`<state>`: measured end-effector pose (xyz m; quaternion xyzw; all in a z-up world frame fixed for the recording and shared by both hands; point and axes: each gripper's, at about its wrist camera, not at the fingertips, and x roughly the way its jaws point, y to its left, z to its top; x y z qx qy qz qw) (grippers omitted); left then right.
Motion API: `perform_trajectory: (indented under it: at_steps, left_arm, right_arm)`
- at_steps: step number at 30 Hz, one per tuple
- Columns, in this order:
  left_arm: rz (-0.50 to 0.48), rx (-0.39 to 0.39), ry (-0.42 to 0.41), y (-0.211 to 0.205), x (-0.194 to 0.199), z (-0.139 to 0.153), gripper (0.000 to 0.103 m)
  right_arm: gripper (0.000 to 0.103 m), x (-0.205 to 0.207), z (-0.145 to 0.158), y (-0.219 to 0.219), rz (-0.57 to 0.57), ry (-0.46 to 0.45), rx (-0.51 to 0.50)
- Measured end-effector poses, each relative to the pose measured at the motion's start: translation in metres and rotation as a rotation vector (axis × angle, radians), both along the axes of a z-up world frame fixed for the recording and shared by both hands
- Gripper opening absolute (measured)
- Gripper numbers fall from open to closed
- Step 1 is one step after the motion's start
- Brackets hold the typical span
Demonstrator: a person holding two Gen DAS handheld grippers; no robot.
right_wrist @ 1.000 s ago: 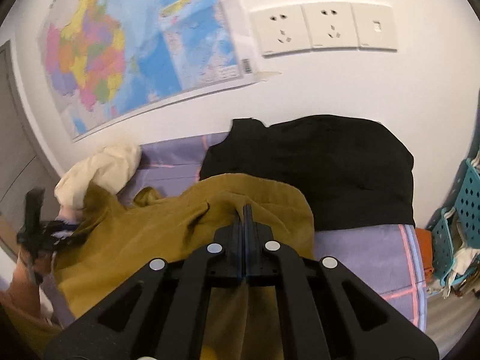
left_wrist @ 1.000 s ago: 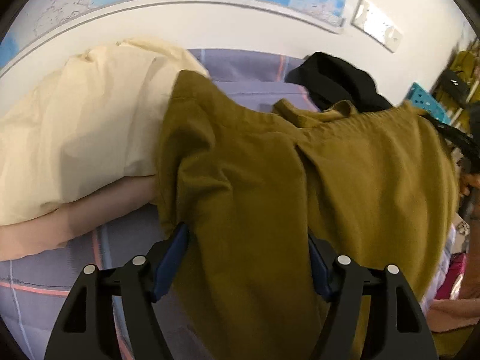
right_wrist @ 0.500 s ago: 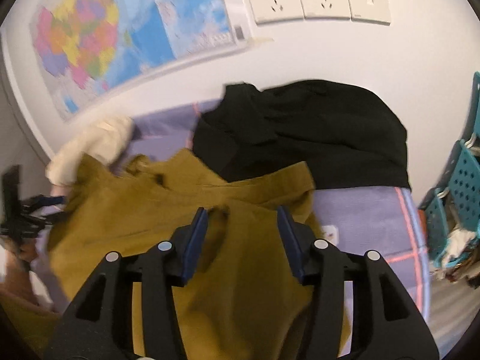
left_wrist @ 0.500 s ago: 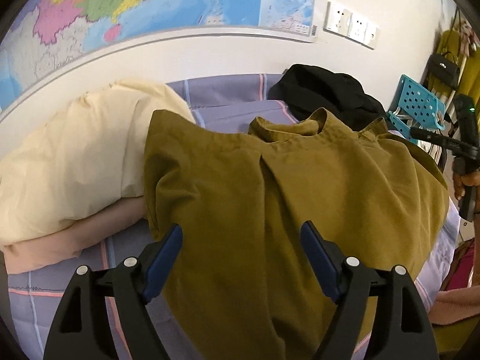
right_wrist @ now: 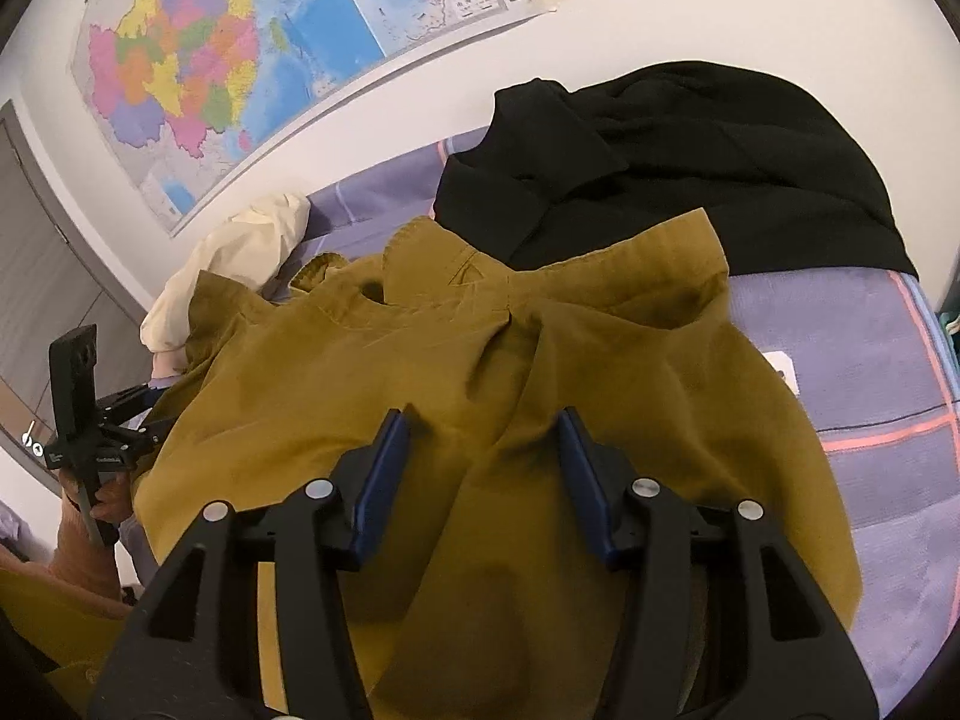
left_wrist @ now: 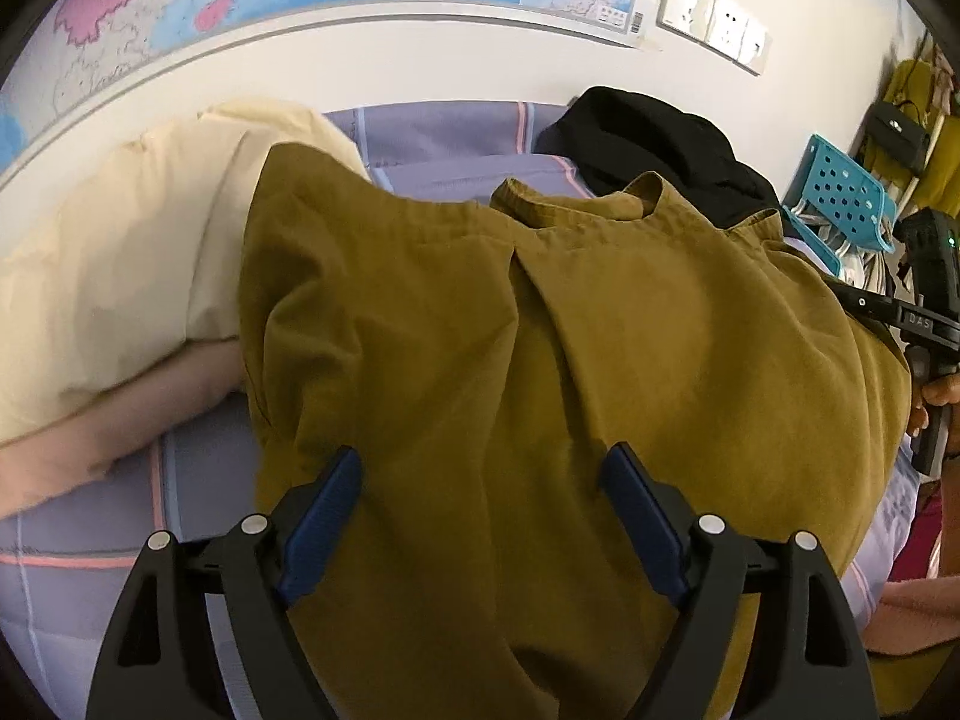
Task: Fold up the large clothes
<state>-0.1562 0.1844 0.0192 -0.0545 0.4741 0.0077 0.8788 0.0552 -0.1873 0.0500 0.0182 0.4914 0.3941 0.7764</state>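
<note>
An olive-brown shirt [left_wrist: 540, 360] lies spread, back up with its collar toward the wall, on a lilac plaid bed sheet [left_wrist: 444, 138]. It also shows in the right wrist view [right_wrist: 480, 390]. My left gripper [left_wrist: 483, 474] is open over the shirt's lower left part, holding nothing. My right gripper [right_wrist: 483, 438] is open over the shirt's lower right part, holding nothing. The right gripper also shows at the right edge of the left wrist view [left_wrist: 927, 312], and the left gripper at the left of the right wrist view [right_wrist: 90, 420].
A cream garment [left_wrist: 120, 252] lies on the bed left of the shirt, over a pale pink cloth [left_wrist: 120, 420]. A black garment [right_wrist: 660, 162] lies by the wall at the right. A map [right_wrist: 240, 60] and sockets [left_wrist: 714, 18] are on the wall. A teal basket [left_wrist: 840, 192] stands beside the bed.
My right gripper was shut on the shirt one second ago; it has opened and let go. The shirt has settled flat on the bed. My left gripper stayed open.
</note>
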Motion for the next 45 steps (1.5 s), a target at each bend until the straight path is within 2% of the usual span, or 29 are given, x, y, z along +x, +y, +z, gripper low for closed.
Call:
perform_trajectory:
  at_steps: [3, 6, 8, 11, 13, 15, 17, 18, 20, 24, 26, 30, 33, 35, 38, 41, 45]
  left_arm:
    - [0.007, -0.022, -0.018, 0.001, -0.008, 0.004, 0.081]
    - [0.013, -0.051, -0.051, 0.003, -0.023, 0.013, 0.081]
    - [-0.006, -0.062, -0.077, 0.001, -0.034, 0.020, 0.081]
    - [-0.023, -0.046, -0.075, -0.006, -0.039, 0.019, 0.081]
    - [-0.028, -0.030, -0.040, -0.010, -0.036, 0.007, 0.081]
    - [-0.022, -0.031, -0.019, -0.012, -0.032, -0.003, 0.082]
    - [-0.021, -0.026, -0.026, -0.014, -0.032, -0.004, 0.084]
    - [-0.020, -0.021, -0.024, -0.013, -0.032, -0.003, 0.083]
    - [-0.025, -0.014, -0.031, -0.013, -0.033, 0.002, 0.083]
    - [-0.039, 0.018, -0.083, -0.013, -0.033, 0.023, 0.083]
    - [-0.043, 0.022, -0.089, -0.012, -0.026, 0.026, 0.083]
    - [-0.060, 0.048, -0.060, -0.016, -0.004, 0.017, 0.083]
    - [-0.063, 0.021, 0.010, -0.014, 0.010, -0.002, 0.083]
    - [-0.066, -0.003, 0.011, -0.010, 0.010, -0.007, 0.083]
    - [-0.056, -0.016, -0.009, -0.006, 0.002, -0.003, 0.083]
    - [-0.039, -0.034, -0.041, 0.000, -0.006, 0.004, 0.083]
    - [-0.030, -0.018, -0.084, 0.001, -0.007, 0.014, 0.086]
  right_arm:
    - [0.054, -0.004, 0.009, -0.007, -0.014, -0.010, 0.016]
    - [0.056, -0.014, 0.025, -0.021, -0.033, -0.037, 0.073]
    - [0.056, -0.030, 0.037, -0.026, -0.003, -0.058, 0.121]
    - [0.056, -0.050, 0.046, -0.019, 0.067, -0.083, 0.145]
    - [0.056, -0.061, 0.037, -0.004, 0.115, -0.077, 0.106]
    - [0.056, -0.065, 0.018, 0.013, 0.149, -0.060, 0.025]
    - [0.056, -0.066, 0.002, 0.026, 0.168, -0.060, -0.052]
    - [0.056, -0.066, 0.003, 0.028, 0.172, -0.067, -0.058]
    - [0.056, -0.062, 0.015, 0.025, 0.163, -0.071, -0.029]
    - [0.056, -0.056, 0.049, 0.020, 0.136, -0.137, 0.079]
    - [0.056, -0.051, 0.052, 0.034, 0.153, -0.121, 0.128]
    - [0.055, -0.044, 0.030, 0.087, 0.238, -0.089, 0.080]
    - [0.053, -0.045, -0.001, 0.123, 0.273, -0.056, -0.039]
    - [0.053, -0.043, -0.012, 0.131, 0.273, -0.049, -0.072]
    - [0.053, -0.044, -0.002, 0.124, 0.260, -0.047, -0.035]
    - [0.055, -0.047, 0.016, 0.119, 0.239, -0.083, 0.007]
    - [0.056, -0.044, 0.031, 0.137, 0.262, -0.120, 0.052]
